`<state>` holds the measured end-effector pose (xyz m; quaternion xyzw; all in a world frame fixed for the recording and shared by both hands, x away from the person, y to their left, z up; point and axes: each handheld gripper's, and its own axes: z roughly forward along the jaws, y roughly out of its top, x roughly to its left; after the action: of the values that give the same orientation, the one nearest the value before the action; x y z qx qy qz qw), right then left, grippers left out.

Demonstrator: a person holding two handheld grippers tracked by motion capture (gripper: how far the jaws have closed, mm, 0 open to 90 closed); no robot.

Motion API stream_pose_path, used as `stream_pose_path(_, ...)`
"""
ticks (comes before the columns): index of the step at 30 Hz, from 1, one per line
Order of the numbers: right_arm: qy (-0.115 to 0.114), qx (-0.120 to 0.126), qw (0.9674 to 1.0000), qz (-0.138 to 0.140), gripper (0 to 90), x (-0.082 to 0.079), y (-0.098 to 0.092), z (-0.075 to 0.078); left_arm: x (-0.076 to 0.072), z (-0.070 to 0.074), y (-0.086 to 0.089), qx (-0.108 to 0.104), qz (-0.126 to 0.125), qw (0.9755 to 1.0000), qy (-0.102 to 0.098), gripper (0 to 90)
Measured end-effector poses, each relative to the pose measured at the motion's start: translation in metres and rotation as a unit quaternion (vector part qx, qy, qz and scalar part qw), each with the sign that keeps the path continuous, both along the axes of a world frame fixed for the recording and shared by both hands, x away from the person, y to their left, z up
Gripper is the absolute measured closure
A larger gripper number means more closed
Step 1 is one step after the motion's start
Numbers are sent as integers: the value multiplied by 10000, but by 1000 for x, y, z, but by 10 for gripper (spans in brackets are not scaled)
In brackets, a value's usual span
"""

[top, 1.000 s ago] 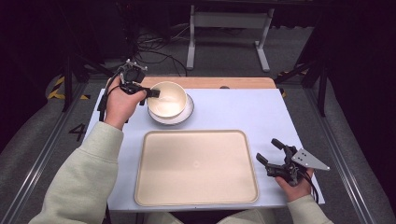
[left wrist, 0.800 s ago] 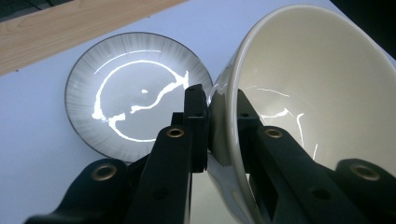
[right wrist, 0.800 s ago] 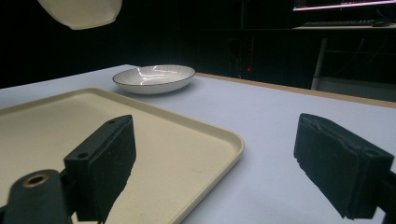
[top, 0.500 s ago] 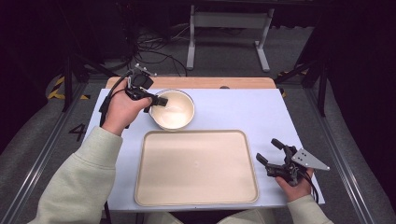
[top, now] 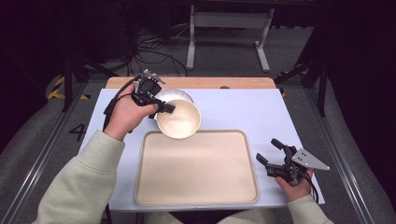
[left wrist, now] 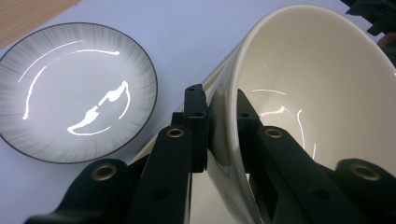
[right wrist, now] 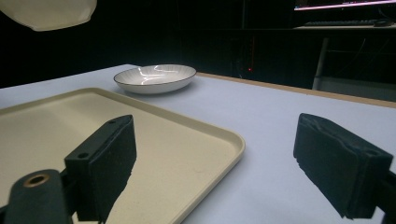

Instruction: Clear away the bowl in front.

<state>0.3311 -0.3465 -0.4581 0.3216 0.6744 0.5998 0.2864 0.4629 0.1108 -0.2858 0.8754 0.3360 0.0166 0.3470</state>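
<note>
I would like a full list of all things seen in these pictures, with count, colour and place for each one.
bowl: 1, cream, lifted and tilted at the tray's far left corner, rim pinched in the left claw
plate: 1, white with dark rim, on the table behind the bowl
tray: 1, beige, on the near middle of the table, nothing on it
table: 1, pale blue top with a wooden far edge
left claw: 1, black, shut on the bowl's rim
right claw: 1, black, open, right of the tray
sleeves: 2, pale green, at the near edge
</note>
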Motion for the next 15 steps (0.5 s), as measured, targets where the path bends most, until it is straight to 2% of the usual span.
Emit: stream_pose_path(15, -10, 0, 10000, 16, 139, 0, 0, 0, -12, -7, -22, 157, -443, 9989, 43, 818)
